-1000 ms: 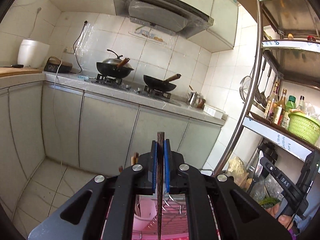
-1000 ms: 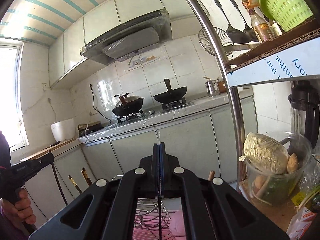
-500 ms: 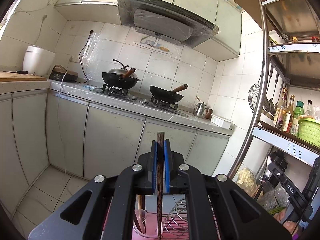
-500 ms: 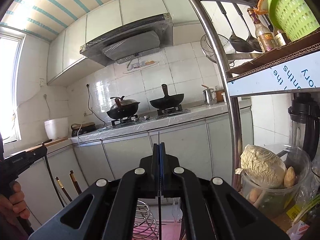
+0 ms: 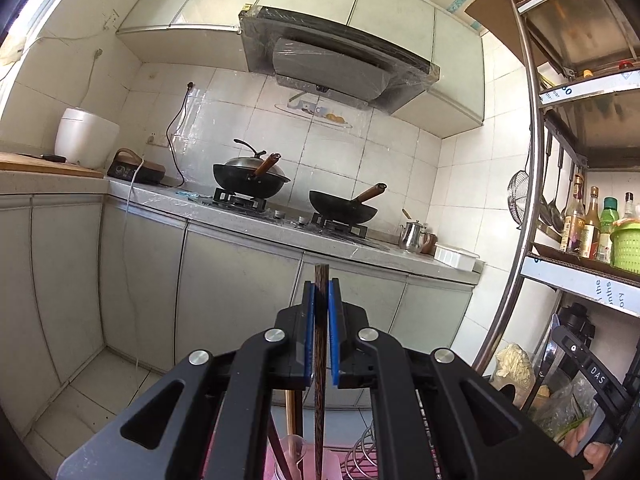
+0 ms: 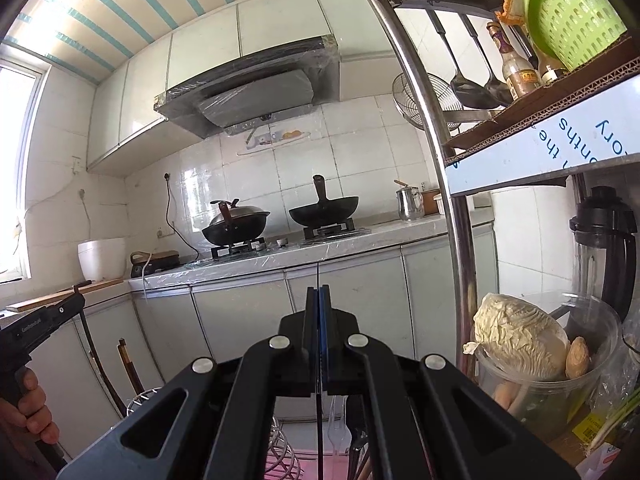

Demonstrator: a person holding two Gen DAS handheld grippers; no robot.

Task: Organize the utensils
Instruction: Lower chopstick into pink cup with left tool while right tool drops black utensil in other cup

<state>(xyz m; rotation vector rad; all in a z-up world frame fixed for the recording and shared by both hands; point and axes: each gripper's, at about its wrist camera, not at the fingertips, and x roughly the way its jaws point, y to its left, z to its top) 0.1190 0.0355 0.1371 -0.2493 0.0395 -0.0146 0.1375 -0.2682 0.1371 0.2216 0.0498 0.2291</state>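
Observation:
My left gripper (image 5: 321,292) is shut on a dark wooden chopstick (image 5: 319,400) that stands upright between the blue pads, its top end just above them. Its lower end hangs over a pink dish rack (image 5: 332,464) with wire dividers. My right gripper (image 6: 318,300) is shut on a thin dark flat utensil (image 6: 319,432) seen edge-on; I cannot tell what it is. It hangs over the same pink rack (image 6: 288,466). Dark chopsticks (image 6: 127,368) stand at the rack's left. The left gripper's body (image 6: 36,324) shows at the left edge.
A steel shelf post (image 6: 440,148) rises close on the right, with a tub of vegetables (image 6: 532,356) behind it. A counter (image 5: 260,220) with two woks (image 5: 340,206) runs along the far wall. Bottles and a green basket (image 5: 624,246) sit on the shelf.
Both grippers have risen and tilted upward with their utensils; the rack has dropped lower in both views and more ceiling shows. Both grips are unchanged.

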